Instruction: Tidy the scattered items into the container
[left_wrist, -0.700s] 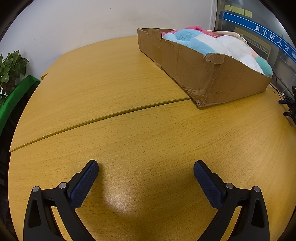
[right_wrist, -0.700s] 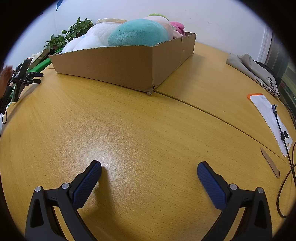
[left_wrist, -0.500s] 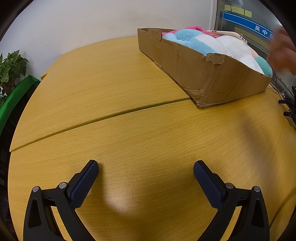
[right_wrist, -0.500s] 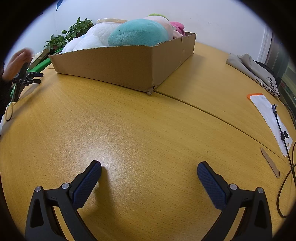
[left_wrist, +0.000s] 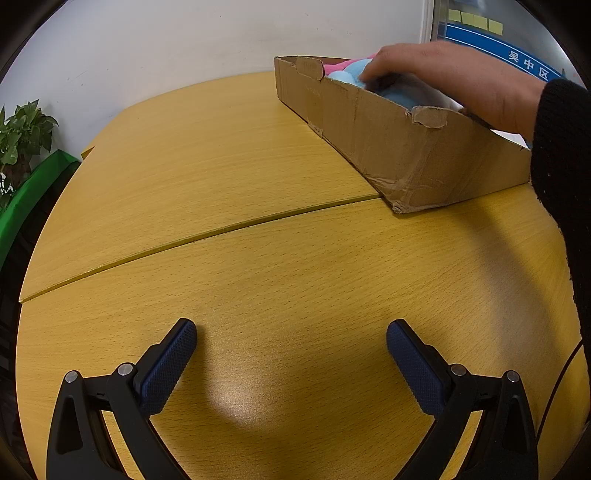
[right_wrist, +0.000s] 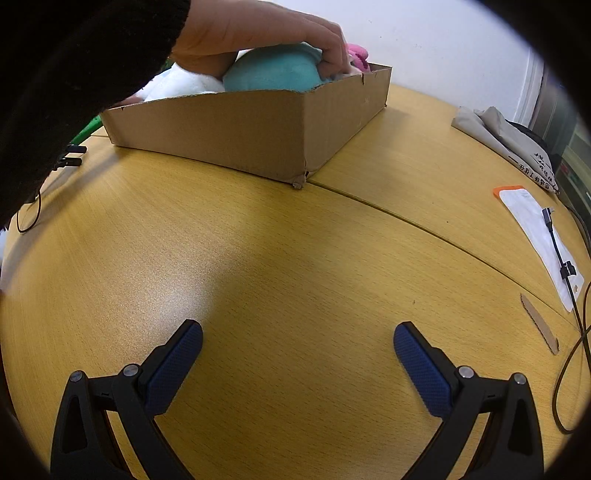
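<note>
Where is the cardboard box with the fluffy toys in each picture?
Left wrist view: the cardboard box sits upper right on the table, with a bare hand reaching into it.
Right wrist view: the cardboard box sits upper left of centre, with the same hand on the teal plush.
Shared landmark: the seam in the table, which runs to the box's near corner in both views.

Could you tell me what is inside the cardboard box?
The cardboard box holds plush toys: a teal one, a white one and a pink one. A bare hand covers part of them; anything underneath is hidden.
</note>
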